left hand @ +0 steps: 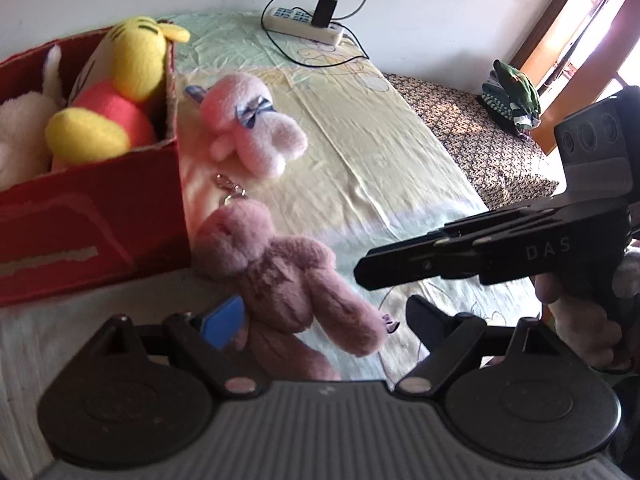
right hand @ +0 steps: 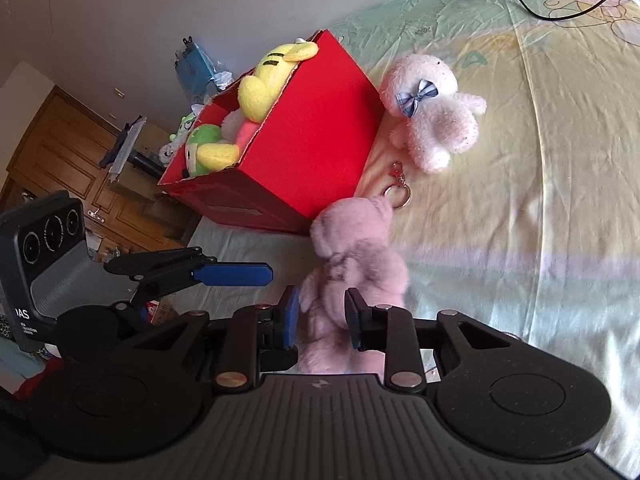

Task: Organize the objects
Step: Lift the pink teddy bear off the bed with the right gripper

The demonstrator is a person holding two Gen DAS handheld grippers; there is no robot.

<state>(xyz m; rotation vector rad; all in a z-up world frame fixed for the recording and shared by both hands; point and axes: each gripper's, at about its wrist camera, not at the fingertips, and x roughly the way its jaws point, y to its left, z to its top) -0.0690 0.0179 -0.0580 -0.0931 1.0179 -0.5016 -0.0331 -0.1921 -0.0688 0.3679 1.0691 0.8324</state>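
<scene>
A mauve plush bear (left hand: 280, 276) with a keyring lies on the bed beside a red box (left hand: 92, 204). My left gripper (left hand: 320, 320) is open, its fingers on either side of the bear's legs. In the right wrist view, my right gripper (right hand: 322, 318) is nearly closed around the same bear's (right hand: 356, 256) legs; I cannot tell if the pads press it. The left gripper (right hand: 224, 274) shows at its left, the right gripper (left hand: 400, 268) at the left view's right. The box (right hand: 304, 152) holds a yellow plush (left hand: 120, 92) and others. A pale pink plush (left hand: 252, 124) with a blue bow lies behind the bear.
A power strip (left hand: 306, 24) with a charger and cables lies at the bed's far end by the wall. Folded clothes (left hand: 512, 96) sit on a patterned mattress edge at right. Wooden cabinets (right hand: 80, 168) and clutter stand beyond the box.
</scene>
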